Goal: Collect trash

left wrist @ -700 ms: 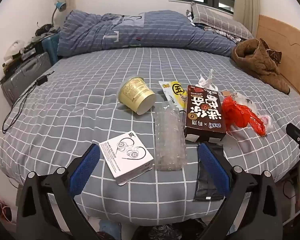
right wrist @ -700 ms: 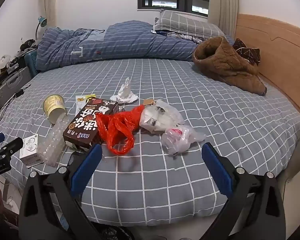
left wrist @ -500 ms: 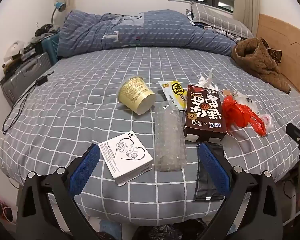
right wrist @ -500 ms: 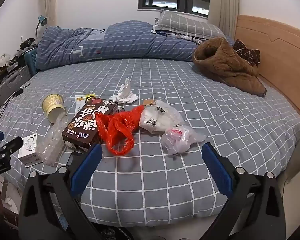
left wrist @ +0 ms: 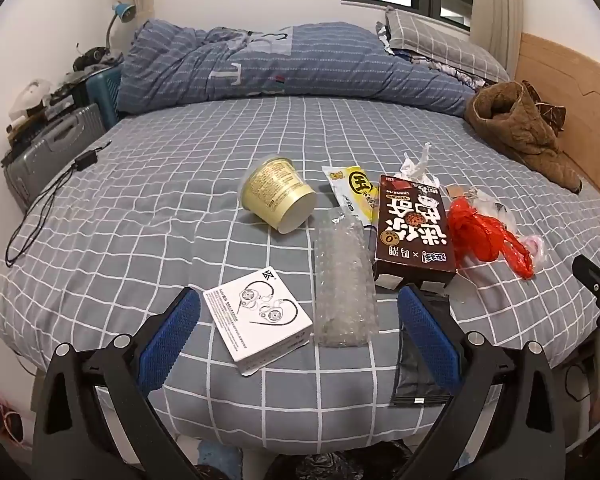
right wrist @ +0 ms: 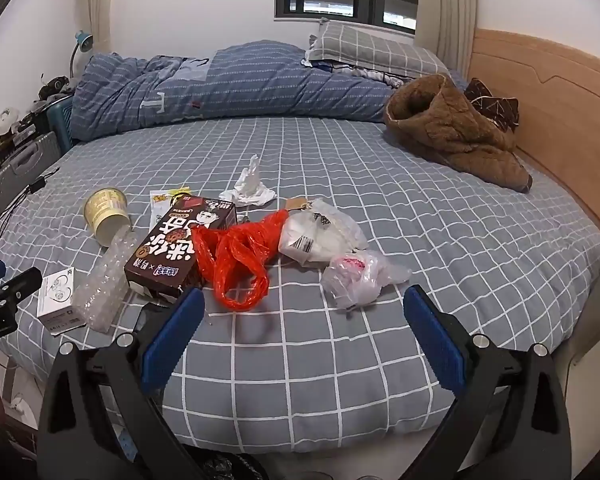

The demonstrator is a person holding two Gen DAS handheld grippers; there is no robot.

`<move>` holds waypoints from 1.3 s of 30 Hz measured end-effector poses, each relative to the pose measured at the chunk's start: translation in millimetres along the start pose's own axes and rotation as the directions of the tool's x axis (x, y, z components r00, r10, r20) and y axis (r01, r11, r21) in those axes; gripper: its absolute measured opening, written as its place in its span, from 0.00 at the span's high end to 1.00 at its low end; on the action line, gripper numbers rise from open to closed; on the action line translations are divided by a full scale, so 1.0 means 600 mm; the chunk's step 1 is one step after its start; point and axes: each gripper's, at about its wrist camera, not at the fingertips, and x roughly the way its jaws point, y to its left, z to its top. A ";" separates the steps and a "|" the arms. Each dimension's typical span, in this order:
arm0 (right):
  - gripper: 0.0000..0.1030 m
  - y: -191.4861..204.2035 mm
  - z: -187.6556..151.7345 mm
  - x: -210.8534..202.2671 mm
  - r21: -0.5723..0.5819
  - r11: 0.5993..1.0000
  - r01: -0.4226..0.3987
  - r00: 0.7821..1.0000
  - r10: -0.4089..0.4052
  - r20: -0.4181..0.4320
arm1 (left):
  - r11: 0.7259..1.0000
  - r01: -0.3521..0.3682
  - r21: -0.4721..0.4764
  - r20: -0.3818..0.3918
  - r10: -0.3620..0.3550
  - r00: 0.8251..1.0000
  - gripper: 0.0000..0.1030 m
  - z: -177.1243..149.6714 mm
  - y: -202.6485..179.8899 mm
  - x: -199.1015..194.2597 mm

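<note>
Trash lies on the grey checked bed [left wrist: 148, 240]. In the left wrist view a white earphone box [left wrist: 258, 318], a bubble-wrap strip [left wrist: 344, 280], a yellow cup [left wrist: 278, 196] on its side, a brown snack box [left wrist: 414, 230], a yellow wrapper [left wrist: 354, 190], a red plastic bag [left wrist: 482, 234] and a black pouch [left wrist: 416, 364] are spread ahead. My left gripper [left wrist: 298, 334] hovers open over the earphone box and bubble wrap, empty. My right gripper [right wrist: 300, 334] hangs open and empty before the red bag [right wrist: 236, 256], two clear bags [right wrist: 356, 272] and a crumpled tissue [right wrist: 252, 188].
A folded blue duvet [left wrist: 284, 64] and a pillow [right wrist: 372, 54] lie at the far side. A brown jacket [right wrist: 452, 132] rests by the wooden headboard [right wrist: 560, 120]. A suitcase [left wrist: 48, 148] and a cable [left wrist: 40, 208] are at the left edge. A dark bag [left wrist: 328, 464] sits below the bed's near edge.
</note>
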 end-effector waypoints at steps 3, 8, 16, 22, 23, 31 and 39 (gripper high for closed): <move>0.07 0.000 -0.001 0.000 0.003 1.000 -0.002 1.000 0.002 0.000 | 1.000 0.000 -0.001 -0.002 0.000 1.000 0.06 0.000 0.003 0.001; 0.07 0.000 0.000 0.000 0.002 1.000 0.001 1.000 -0.001 -0.001 | 1.000 0.004 0.001 -0.002 -0.004 1.000 0.06 0.000 0.004 0.001; 0.07 -0.001 0.000 0.000 0.003 1.000 0.001 1.000 -0.001 -0.001 | 1.000 0.009 0.008 -0.003 -0.009 1.000 0.06 0.002 -0.003 0.003; 0.07 -0.002 0.001 0.000 0.002 1.000 0.001 1.000 -0.001 -0.001 | 1.000 0.006 0.005 -0.005 -0.006 1.000 0.06 0.003 -0.004 0.003; 0.07 -0.002 0.001 -0.001 0.002 1.000 0.001 1.000 -0.001 -0.002 | 1.000 0.006 0.004 -0.005 -0.006 1.000 0.06 0.003 -0.004 0.003; 0.07 -0.003 0.001 -0.001 0.001 1.000 0.002 1.000 -0.002 0.000 | 1.000 0.006 0.007 -0.006 -0.006 1.000 0.06 0.003 -0.005 0.003; 0.07 -0.002 0.002 -0.002 0.001 1.000 0.002 1.000 -0.002 0.001 | 1.000 0.006 0.007 -0.004 -0.006 1.000 0.06 0.003 -0.004 0.002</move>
